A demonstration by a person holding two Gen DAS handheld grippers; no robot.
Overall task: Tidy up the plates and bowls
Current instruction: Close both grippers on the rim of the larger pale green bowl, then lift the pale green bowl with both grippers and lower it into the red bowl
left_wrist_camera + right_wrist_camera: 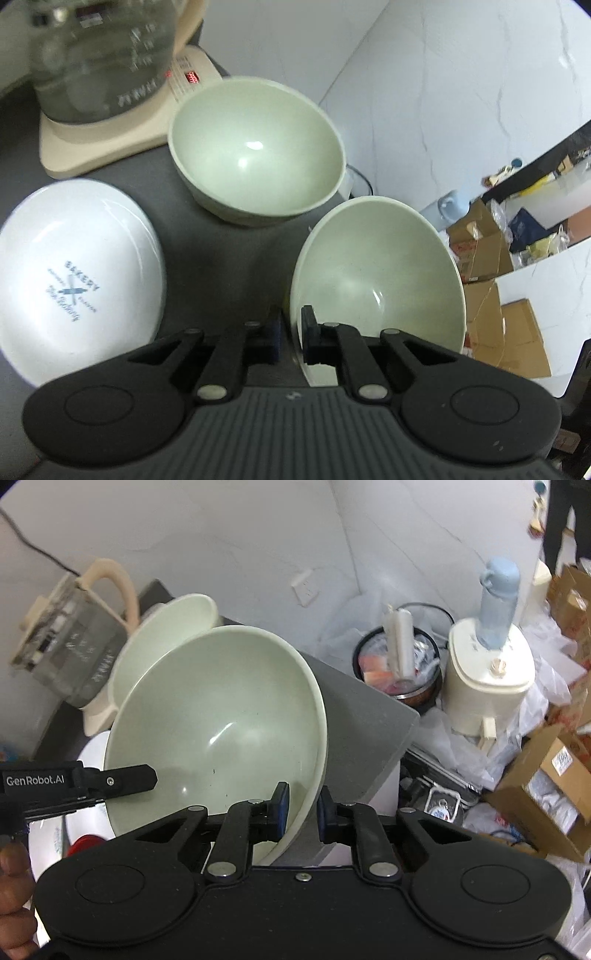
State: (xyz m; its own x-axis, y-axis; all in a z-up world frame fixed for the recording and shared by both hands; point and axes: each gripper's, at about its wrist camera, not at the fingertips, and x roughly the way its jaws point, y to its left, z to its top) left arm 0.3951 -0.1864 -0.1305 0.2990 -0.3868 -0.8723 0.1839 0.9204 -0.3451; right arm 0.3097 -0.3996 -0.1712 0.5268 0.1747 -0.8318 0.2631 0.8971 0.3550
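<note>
Pale green bowl [376,269] held tipped over the dark counter [221,258].
Left tongs [291,332] clamp its rim; right tongs [303,812] straddle it, slightly parted.

Each handheld tool is a black plastic two-finger gripper [291,334] with a broad body, two round raised discs at its corners and silver pivot pins on angled linkage arms. The left one has a grey ribbed centre panel; the right gripper [303,812] has a single centre screw. Finger pads [279,808] are dark blue. White "GenRobot.AI" lettering marks the left gripper's side.
</note>
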